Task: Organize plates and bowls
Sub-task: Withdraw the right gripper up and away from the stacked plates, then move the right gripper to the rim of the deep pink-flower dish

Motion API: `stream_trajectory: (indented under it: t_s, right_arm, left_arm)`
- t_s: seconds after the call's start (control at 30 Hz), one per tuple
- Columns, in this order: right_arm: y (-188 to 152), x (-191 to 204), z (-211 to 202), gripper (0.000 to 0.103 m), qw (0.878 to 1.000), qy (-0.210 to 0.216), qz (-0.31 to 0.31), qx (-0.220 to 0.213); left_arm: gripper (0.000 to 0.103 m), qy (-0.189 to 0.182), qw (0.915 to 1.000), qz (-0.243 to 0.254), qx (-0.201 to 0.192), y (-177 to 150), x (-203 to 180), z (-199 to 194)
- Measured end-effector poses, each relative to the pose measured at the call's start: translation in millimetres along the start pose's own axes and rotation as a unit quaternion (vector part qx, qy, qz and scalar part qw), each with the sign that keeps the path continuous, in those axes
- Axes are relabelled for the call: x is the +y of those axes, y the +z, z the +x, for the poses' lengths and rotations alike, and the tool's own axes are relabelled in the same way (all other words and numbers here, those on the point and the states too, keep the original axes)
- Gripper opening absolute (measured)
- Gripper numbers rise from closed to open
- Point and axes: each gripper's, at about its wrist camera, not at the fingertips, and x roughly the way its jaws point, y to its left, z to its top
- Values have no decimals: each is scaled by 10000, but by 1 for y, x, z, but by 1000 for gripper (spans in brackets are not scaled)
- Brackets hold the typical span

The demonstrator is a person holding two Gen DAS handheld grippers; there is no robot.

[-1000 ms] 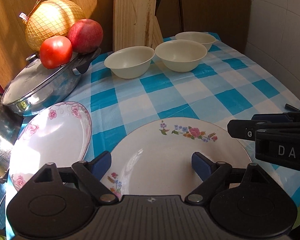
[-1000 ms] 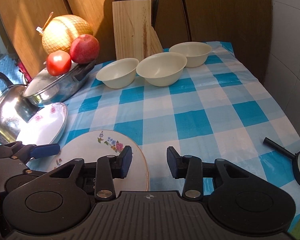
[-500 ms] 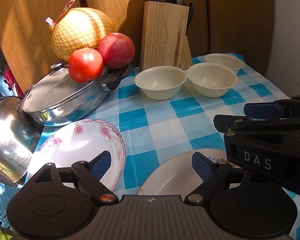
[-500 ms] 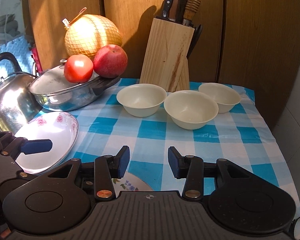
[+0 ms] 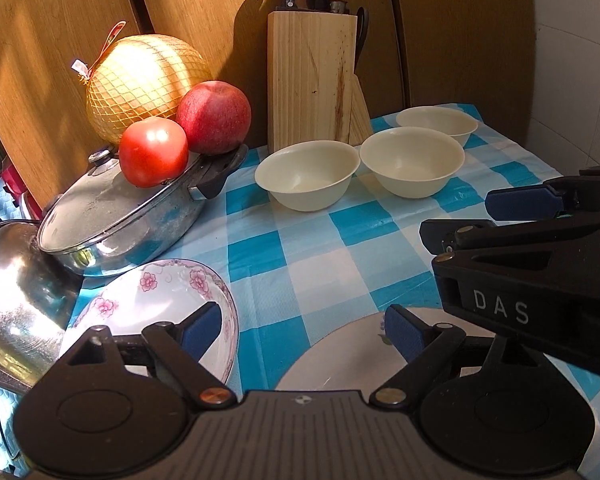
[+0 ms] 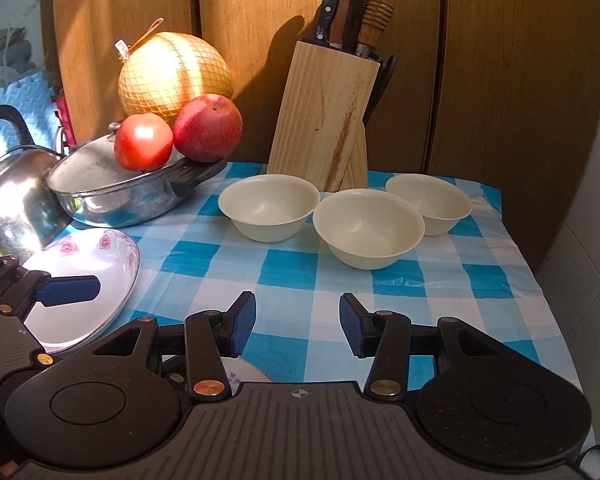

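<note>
Both tools, left point(image 5: 302, 330) and right point(image 6: 297, 322): spread, empty. Nearest bowl point(image 6: 368, 233), frame centre: you should pinch one rim wall, lift straight, nest into neighbouring bowl point(image 6: 269, 206).

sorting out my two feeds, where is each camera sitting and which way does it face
Left wrist: on the left hand-held gripper, looking across the checked table at the pot; the right hand-held gripper shows at right.
Right wrist: on the right hand-held gripper, facing three cream bowls; one left finger shows at left.
Shared: bowls, knife block, pink-flowered plate.
</note>
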Motion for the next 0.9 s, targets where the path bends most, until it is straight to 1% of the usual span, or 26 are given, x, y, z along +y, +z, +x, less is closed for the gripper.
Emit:
stream_trajectory:
  t_s: [0.2, 0.4, 0.63, 0.9]
  right_arm:
    - [0, -17, -3, 56, 9997, -182, 136, -80]
    - [0, -34, -2, 57, 9990, -325, 294, -72]
    - [1, -37, 2, 58, 9984, -520, 193, -70]
    - [2, -34, 7, 58, 9982, -590, 144, 2]
  left_arm:
    - [84, -21, 9999, 90, -71, 18, -11, 8]
    - [84, -110, 9997, 196, -52, 23, -25, 15]
    - [84, -156, 9997, 193, -41, 25, -30, 18]
    - [84, -192, 9998, 99, -9, 25, -25, 20]
